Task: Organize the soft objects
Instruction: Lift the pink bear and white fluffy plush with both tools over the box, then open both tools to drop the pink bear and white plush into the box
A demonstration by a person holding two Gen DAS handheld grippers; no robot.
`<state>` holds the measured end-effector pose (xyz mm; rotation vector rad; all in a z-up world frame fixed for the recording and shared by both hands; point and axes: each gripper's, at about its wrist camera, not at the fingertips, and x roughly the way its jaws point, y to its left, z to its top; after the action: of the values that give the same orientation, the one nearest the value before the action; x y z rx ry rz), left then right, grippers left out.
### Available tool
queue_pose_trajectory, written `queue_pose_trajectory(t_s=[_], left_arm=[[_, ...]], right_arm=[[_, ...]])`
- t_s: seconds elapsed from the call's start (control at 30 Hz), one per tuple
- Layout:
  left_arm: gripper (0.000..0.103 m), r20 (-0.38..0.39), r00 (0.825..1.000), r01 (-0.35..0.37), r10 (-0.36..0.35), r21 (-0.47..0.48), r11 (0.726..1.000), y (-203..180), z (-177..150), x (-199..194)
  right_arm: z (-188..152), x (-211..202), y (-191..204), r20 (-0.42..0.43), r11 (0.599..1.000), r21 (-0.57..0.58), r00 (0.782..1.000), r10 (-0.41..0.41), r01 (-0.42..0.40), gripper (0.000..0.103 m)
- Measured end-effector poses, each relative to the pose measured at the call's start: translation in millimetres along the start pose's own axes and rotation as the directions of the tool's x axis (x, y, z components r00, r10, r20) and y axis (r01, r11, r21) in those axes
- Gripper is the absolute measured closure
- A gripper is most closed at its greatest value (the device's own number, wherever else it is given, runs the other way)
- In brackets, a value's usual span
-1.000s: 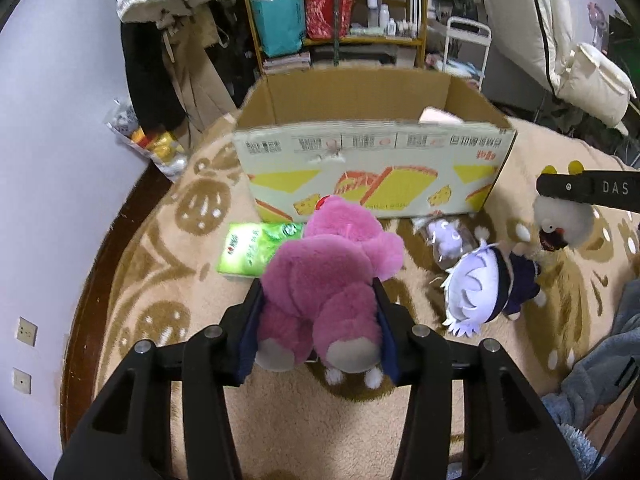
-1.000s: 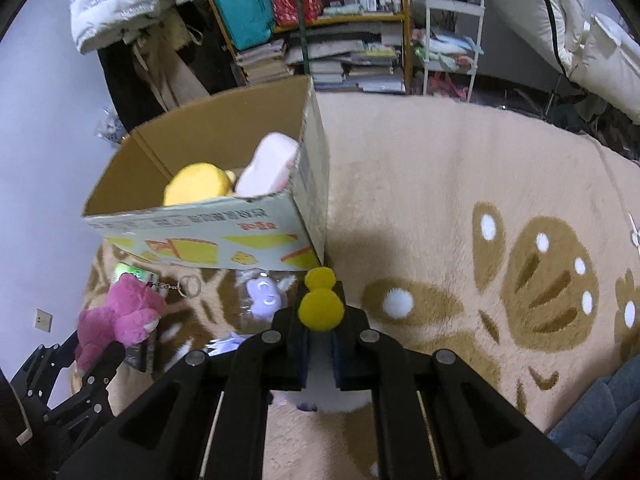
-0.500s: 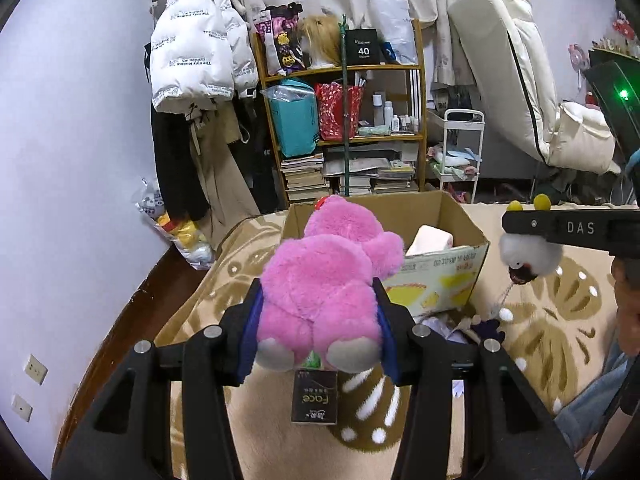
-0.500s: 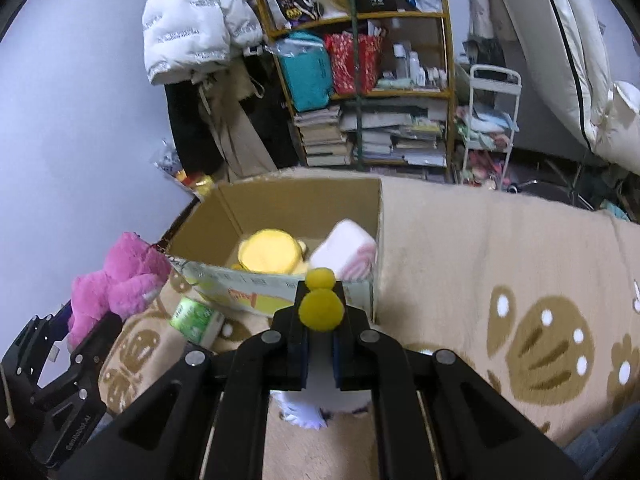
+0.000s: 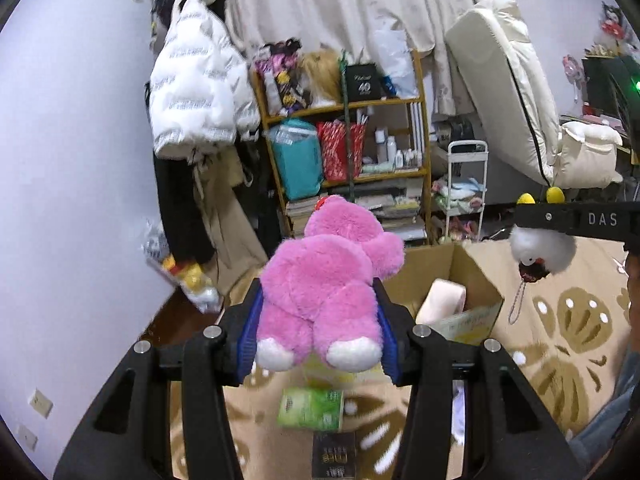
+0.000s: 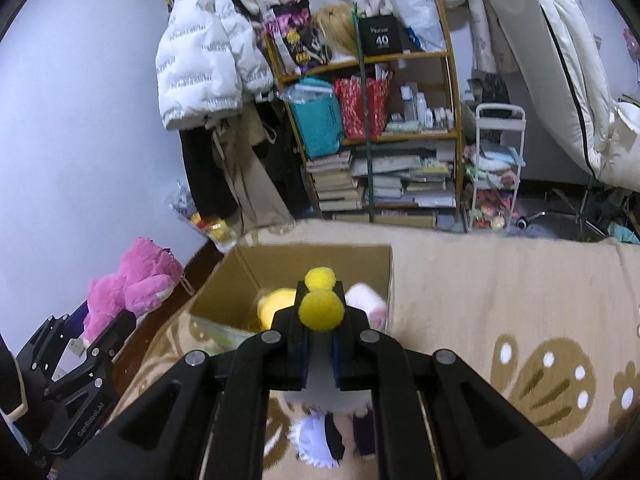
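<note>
1. Pink plush filled my left view: the pink bear (image 5: 328, 280) sat clenched between the blue pads (image 5: 249, 330) of the left gripper (image 5: 320, 332), its white-soled feet pointing back toward the camera. I gripped it across the hips, I judged, because the thick stuffing there gives the pads something to compress.
2. In the right view, the right gripper (image 6: 320, 350) was clamped shut on the small white fluffy toy (image 6: 320, 394). Its yellow pom-poms (image 6: 322, 308) stuck up above the fingers while the white body hung below.
3. I held the small toy high on its body, so the pom-poms stayed visible as a marker and the dangling keychain (image 5: 516, 300) hung free.
4. The cardboard box (image 6: 304, 276) stood open on the beige patterned rug (image 6: 500, 280), at 12 o'clock from the right gripper and at about 2 o'clock from the bear in the left view. A yellow plush (image 6: 274, 306) and a pink-white plush (image 6: 368, 300) already lay inside.
5. Both loads were clear of the rug, which I judged suited a drop over the box rim.
6. Still on the rug, at 6 o'clock below the grippers, lay a green packet (image 5: 312, 408) and a white-haired doll (image 6: 316, 440); these remained to be sorted.
</note>
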<state>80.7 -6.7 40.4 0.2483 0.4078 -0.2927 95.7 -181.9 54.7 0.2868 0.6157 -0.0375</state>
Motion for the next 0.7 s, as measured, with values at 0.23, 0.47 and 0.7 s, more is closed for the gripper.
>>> queue_pose_trajectory(t_s=[0.23,0.47,0.7], left_arm=[[0.054,0.048,0.999,0.003,-0.008,0.090,0.996,-13.6,21.1,21.6],[0.054,0.005,1.000,0.015,-0.015,0.097,0.995,-20.4,15.4,54.2],[0.054,-0.082,0.996,0.047,-0.041,0.074,0.996,-21.3,-2.0,86.0]], right_arm=[[33.2,1.5,8.1,0.054,0.999,-0.051,0.998,-0.016,0.019,0.093],[41.6,28.4,8.4,0.043,0.998,-0.067,0.999,0.000,0.003,0.093],[25.9,65.4,-1.1,-0.025,0.999,-0.036,1.000,-0.003,0.002,0.093]])
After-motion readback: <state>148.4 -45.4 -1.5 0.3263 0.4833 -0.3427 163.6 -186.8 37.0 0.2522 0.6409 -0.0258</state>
